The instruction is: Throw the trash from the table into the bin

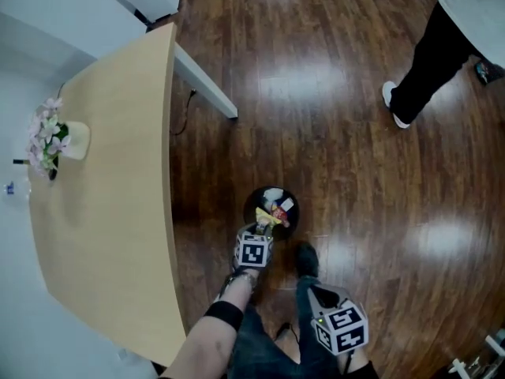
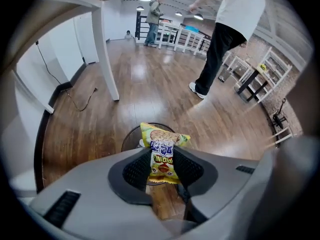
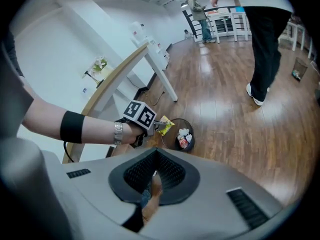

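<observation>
Head view: left gripper (image 1: 264, 229) pointing steeply down, clenched on a yellow snack wrapper (image 1: 267, 217) right over the near edge of the small black bin (image 1: 251, 200) on the floor (image 1: 316, 93). Already inside, some crumpled white paper (image 1: 274, 194) and a red packet (image 1: 281, 211). Left gripper view: pads pinching the wrapper by its lower half, top flopping forward, bin mouth partly hidden behind it. Right gripper view: right gripper (image 3: 155, 174) pressed shut on nothing, looking across at the other gripper, whose wrapper hangs toward the table side of the bin, not plainly centred. Risk on release from here: landing on the rim or the boards, given so flimsy a packet so close to the edge. Clinging to a pad, too. Better to shift further over the opening before letting go. Around: curved pale wooden table (image 1: 110, 212), bare but for a vase of pink flowers (image 1: 51, 140) near its far end. Glossy dark boards with bright ceiling-light glare, white walls, and a person (image 1: 442, 46) standing well apart from the bin.
</observation>
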